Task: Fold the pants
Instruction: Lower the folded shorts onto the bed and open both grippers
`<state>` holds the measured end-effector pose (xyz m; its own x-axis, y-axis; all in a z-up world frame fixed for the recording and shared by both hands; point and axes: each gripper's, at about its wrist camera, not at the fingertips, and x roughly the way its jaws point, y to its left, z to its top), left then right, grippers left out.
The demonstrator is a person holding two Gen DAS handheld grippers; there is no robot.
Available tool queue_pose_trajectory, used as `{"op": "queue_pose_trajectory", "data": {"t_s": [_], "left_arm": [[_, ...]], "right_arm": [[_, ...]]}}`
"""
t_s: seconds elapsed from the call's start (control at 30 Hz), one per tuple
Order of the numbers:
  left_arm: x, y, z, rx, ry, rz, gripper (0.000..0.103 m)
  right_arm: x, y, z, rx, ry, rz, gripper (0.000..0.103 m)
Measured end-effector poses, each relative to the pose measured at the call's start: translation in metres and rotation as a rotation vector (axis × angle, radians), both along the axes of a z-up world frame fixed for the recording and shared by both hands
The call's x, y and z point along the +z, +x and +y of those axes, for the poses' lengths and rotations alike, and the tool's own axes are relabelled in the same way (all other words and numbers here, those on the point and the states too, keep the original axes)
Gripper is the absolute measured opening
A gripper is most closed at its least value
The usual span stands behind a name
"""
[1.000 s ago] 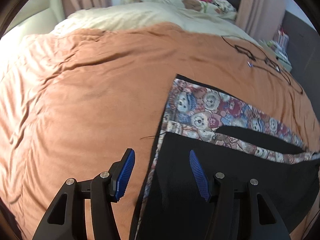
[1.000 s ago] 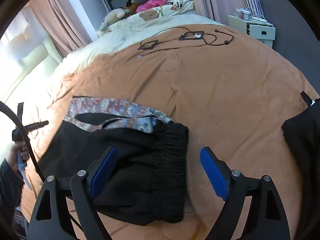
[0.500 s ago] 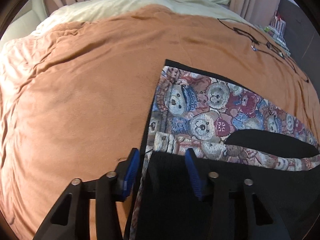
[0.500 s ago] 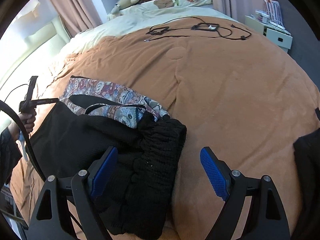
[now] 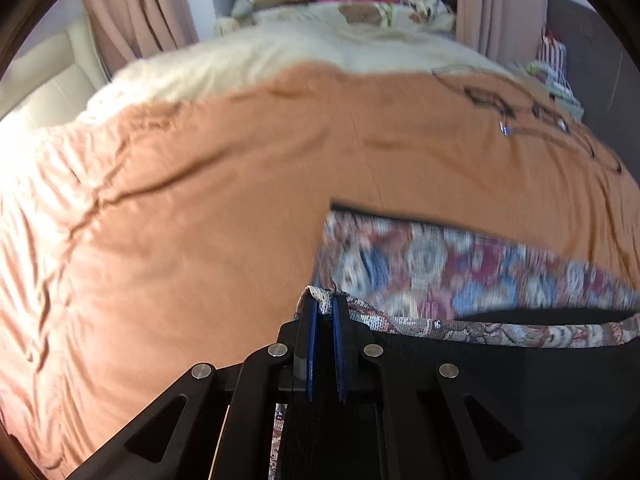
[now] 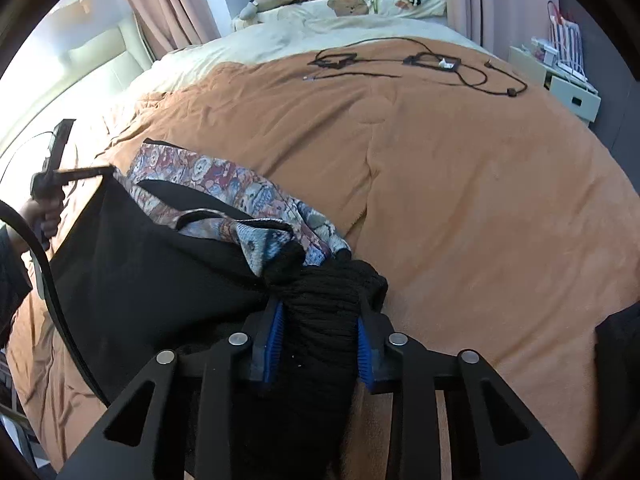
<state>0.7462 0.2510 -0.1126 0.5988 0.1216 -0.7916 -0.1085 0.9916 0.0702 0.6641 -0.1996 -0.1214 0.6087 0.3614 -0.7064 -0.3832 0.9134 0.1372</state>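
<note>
Pants (image 6: 152,264) pinched at both ends for lifting into a fold — my left gripper (image 5: 325,312) clamps the cuff, right gripper (image 6: 320,320) closing on the bunched waistband (image 6: 324,292)

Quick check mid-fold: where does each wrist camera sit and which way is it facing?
Left wrist: on the left gripper, angled down across the bed; gripper shut on the pants hem.
Right wrist: on the right gripper, facing the pillows; jaws closing on the waistband; a hand at left.
Shared: pants, bed, cables.
</note>
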Motion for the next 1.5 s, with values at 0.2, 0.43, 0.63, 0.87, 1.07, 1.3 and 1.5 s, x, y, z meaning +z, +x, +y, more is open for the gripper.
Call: {"op": "queue_pose_trajectory", "data": {"t_s": [0.2,0.43,0.63,0.87,1.07,1.3,1.5], "left_arm": [[0.018,0.031,-0.007,0.03,0.033,-0.059,0.008],[-0.008,0.067,-0.013,0.035,0.057,-0.031,0.008],[-0.029,0.083,-0.014,0.044,0.081,-0.021,0.008],[-0.043,0.103,-0.014,0.071,0.096,0.035,0.012],[-0.024,0.08,-0.003,0.079,0.019,0.012,0.05],[0.011,0.033,0.01,0.092,0.017,0.003,0.051],[0.049,-0.02,0.019,0.102,-0.001,-0.016,0.051]], "right_arm": [[0.006,0.004,0.0,-0.035,0.012,-0.011,0.025],[-0.002,0.024,0.001,-0.063,0.016,0.014,0.025],[-0.01,0.038,0.007,-0.086,-0.008,0.01,0.024],[-0.015,0.046,0.021,-0.118,-0.049,0.002,0.024],[-0.004,0.029,0.012,-0.153,-0.019,-0.034,0.066],[0.013,-0.007,-0.001,-0.149,0.019,-0.029,0.073],[0.034,-0.036,-0.01,-0.152,0.03,-0.013,0.073]]}}
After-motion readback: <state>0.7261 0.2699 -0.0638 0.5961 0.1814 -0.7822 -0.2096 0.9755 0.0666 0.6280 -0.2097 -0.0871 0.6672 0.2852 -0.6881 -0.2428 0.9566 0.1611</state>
